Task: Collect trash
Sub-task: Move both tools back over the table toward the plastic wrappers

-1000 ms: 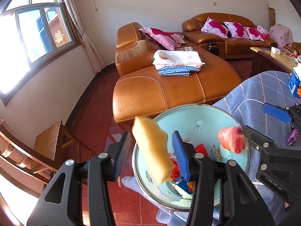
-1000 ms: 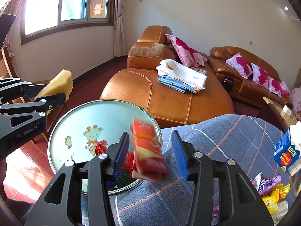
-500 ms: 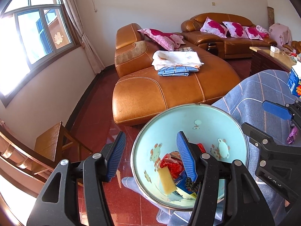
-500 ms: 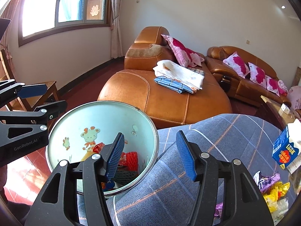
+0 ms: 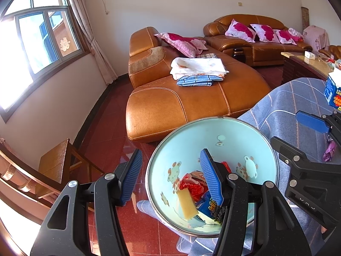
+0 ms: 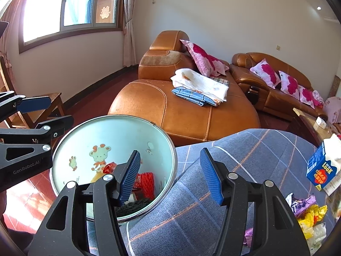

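Observation:
A light blue trash bin point(image 5: 215, 132) with cartoon animals stands on the red floor beside the table; it also shows in the right wrist view point(image 6: 110, 132). Inside lie a yellow sponge point(image 5: 187, 204), red wrappers point(image 5: 191, 186) and a blue packet point(image 5: 210, 207). My left gripper point(image 5: 170, 177) is open and empty over the bin's left rim. My right gripper point(image 6: 170, 175) is open and empty over the bin's right rim and the table edge. More trash lies on the blue checked tablecloth point(image 6: 245, 160): a blue carton point(image 6: 321, 170), yellow and purple wrappers point(image 6: 307, 211).
An orange leather sofa point(image 5: 191, 100) with folded cloths point(image 5: 198, 68) stands behind the bin. A wooden stool point(image 5: 55, 164) stands at the left by the wall. A wooden side table point(image 5: 304, 64) is at the far right.
Both grippers opened. The yellow sponge fell from the left gripper and the red packet from the right gripper into the bin. Both grippers now hold nothing.

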A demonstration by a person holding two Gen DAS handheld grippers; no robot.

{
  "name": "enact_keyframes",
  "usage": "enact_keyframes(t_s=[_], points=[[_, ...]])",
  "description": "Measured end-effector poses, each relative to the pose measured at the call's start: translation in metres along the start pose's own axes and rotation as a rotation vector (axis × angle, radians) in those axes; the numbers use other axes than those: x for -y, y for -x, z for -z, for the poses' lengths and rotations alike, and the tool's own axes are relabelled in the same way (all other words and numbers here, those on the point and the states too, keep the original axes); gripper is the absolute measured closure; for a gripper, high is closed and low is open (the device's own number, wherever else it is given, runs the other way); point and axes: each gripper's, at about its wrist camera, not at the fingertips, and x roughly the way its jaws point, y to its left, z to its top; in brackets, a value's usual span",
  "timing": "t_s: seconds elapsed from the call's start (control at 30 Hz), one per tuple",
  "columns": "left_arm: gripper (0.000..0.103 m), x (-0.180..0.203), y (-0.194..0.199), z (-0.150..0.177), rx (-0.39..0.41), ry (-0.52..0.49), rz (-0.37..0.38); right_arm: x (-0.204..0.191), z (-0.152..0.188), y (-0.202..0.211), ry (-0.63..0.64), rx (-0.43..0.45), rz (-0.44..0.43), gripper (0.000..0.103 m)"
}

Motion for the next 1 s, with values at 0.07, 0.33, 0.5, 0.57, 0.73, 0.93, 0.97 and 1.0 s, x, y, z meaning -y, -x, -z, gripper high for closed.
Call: enact_keyframes(t_s=[0.07,0.33,0.5,0.57,0.73,0.93,0.97,1.0], points=[[0.047,0.0,0.001,-0.001,0.003,-0.001,-0.002,0.0,0.0,0.0,0.0,0.001,0.003,0.043],[0.045,0.003,0.007,-0.004,0.012,-0.009,0.009,0.005,0.0,0.004,-0.034,0.008,0.022,0.043],[0.04,0.006,0.013,-0.006,0.025,-0.01,0.01,0.004,0.001,0.005,-0.027,0.008,0.033,0.043],[0.04,0.01,0.015,-0.006,0.03,-0.02,0.014,0.005,0.001,0.008,-0.025,0.008,0.05,0.043],[0.039,0.031,0.02,-0.008,0.043,-0.061,0.047,0.026,0.006,0.02,-0.089,-0.012,0.121,0.043],[0.035,0.068,0.034,-0.008,0.071,-0.124,0.11,0.065,0.02,0.047,-0.168,-0.032,0.208,0.041],[0.035,0.075,0.037,-0.008,0.076,-0.135,0.121,0.072,0.024,0.052,-0.181,-0.035,0.224,0.041],[0.034,0.083,0.039,-0.008,0.081,-0.148,0.131,0.078,0.028,0.057,-0.193,-0.04,0.239,0.041]])
